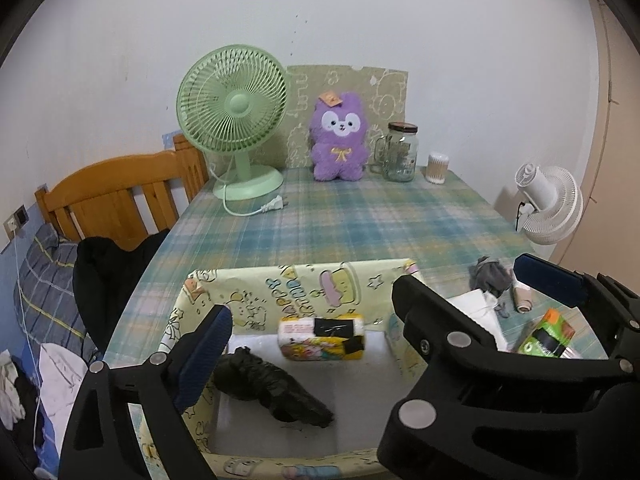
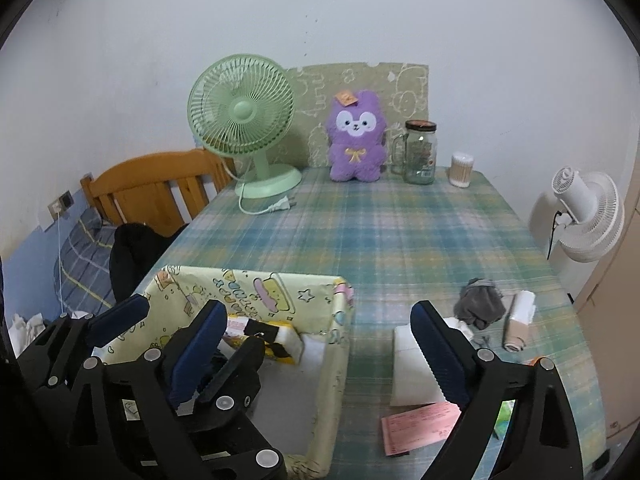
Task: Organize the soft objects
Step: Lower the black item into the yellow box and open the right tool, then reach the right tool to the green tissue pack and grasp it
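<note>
A yellow cartoon-print box [image 1: 260,292] [image 2: 240,284] stands at the near edge of the plaid table. Inside lie a crumpled black bag [image 1: 272,384] and a yellow-white tissue pack [image 1: 322,336] [image 2: 272,338]. My left gripper [image 1: 312,300] hangs open over the box with nothing between its fingers. My right gripper [image 2: 320,308] is open too, straddling the box's right wall, and holds nothing. To the right on the cloth lie a grey sock [image 2: 478,302] [image 1: 490,276], a beige roll [image 2: 518,324], a white block [image 2: 408,368] and a green-orange packet [image 1: 548,334]. A purple plush [image 1: 340,138] sits at the back.
A green fan [image 1: 236,120] with a loose plug, a glass jar [image 1: 400,152] and a cotton-swab tub [image 1: 437,168] line the back wall. A pink slip [image 2: 420,426] lies near the front edge. A white fan [image 1: 548,204] stands off the right side, a wooden bed frame [image 1: 120,196] off the left.
</note>
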{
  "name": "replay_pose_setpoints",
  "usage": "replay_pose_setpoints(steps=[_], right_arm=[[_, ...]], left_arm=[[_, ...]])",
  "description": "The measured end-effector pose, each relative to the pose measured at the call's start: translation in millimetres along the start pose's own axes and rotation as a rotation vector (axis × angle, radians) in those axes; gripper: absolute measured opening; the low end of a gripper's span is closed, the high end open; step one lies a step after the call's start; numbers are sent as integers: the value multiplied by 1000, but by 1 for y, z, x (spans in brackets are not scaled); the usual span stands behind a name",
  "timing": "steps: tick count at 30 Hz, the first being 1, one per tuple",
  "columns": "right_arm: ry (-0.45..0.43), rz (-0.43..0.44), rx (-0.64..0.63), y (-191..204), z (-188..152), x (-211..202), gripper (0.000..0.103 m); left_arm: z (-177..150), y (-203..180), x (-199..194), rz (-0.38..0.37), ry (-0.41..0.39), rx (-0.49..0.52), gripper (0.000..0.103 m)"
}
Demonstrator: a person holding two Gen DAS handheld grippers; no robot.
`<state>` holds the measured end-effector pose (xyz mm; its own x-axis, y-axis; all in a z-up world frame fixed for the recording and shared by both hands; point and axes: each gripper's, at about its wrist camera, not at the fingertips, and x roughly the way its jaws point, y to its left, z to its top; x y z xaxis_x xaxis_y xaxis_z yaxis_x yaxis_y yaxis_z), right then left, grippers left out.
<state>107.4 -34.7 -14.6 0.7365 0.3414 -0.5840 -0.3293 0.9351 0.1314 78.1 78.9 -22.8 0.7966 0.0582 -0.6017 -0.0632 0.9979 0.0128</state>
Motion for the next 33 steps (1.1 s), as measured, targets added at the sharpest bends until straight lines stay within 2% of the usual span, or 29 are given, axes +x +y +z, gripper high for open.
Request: replay_pose_setpoints(steps=[10, 19, 33], right_arm=[[-49, -27, 12, -24, 1, -28, 98], [-88, -35, 9, -42, 5, -51, 103], [-120, -53, 14, -75, -1, -76, 103]], left_arm=[[5, -31, -18, 0, -47, 21, 103], [10, -52, -32, -32, -69, 18, 103], [8, -92, -43, -85, -86, 48, 103]])
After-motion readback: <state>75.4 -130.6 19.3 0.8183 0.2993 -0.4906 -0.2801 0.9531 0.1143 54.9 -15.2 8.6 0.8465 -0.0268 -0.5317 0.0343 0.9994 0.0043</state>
